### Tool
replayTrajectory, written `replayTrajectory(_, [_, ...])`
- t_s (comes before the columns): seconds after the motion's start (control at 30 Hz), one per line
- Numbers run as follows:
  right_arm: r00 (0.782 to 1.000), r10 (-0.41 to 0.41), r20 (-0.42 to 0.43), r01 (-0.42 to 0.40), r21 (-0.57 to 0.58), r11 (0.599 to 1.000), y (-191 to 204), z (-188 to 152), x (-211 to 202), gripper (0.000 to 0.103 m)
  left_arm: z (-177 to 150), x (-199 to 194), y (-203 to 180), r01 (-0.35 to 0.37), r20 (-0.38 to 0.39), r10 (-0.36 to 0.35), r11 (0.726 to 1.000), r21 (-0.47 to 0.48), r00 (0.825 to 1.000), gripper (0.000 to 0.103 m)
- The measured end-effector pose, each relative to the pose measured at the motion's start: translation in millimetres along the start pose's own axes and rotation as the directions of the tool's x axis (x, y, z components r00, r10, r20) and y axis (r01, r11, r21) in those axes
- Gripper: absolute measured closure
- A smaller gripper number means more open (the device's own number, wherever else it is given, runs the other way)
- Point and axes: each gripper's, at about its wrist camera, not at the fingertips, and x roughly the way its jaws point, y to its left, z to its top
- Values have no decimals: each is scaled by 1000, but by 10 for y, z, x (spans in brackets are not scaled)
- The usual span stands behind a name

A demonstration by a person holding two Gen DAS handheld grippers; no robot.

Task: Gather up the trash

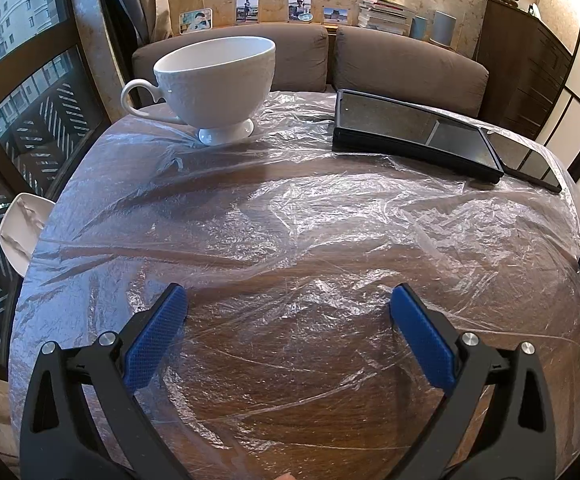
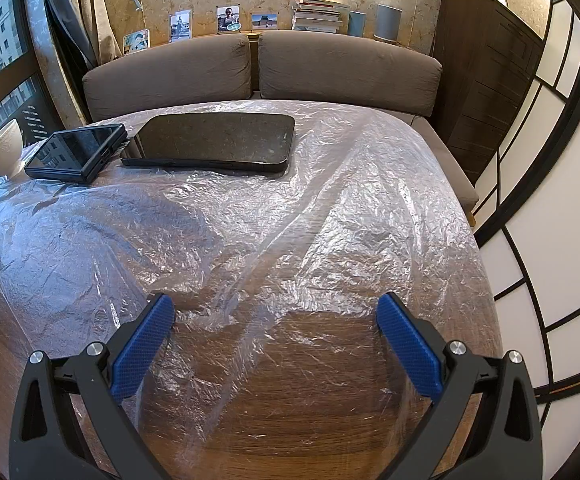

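I read this as the very start of the job: nothing is gathered yet, and the only thing here I would call trash is the big crinkled sheet of clear plastic film draped over the round brown wooden counter.

The film covers nearly the whole top and hangs past its edges, and it lies directly beneath both tools.

On its far side sit a dark flat tablet, a smaller black device with a screen and a white footed porcelain cup, all pinning it down. My guess is these need lifting off before the sheet can be bunched up.

My left hand-held gripper hangs over the near film with its blue pads spread wide and nothing between them. My right hand-held gripper is likewise spread wide and empty above a raised fold, seemingly the easiest place to pinch.
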Motion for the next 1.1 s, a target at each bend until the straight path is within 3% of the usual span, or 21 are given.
replayTrajectory(1.1, [1000, 0, 0, 0, 0, 1000, 0, 0, 1, 4, 2, 17, 23, -1, 0, 1, 1000, -5, 1000, 1])
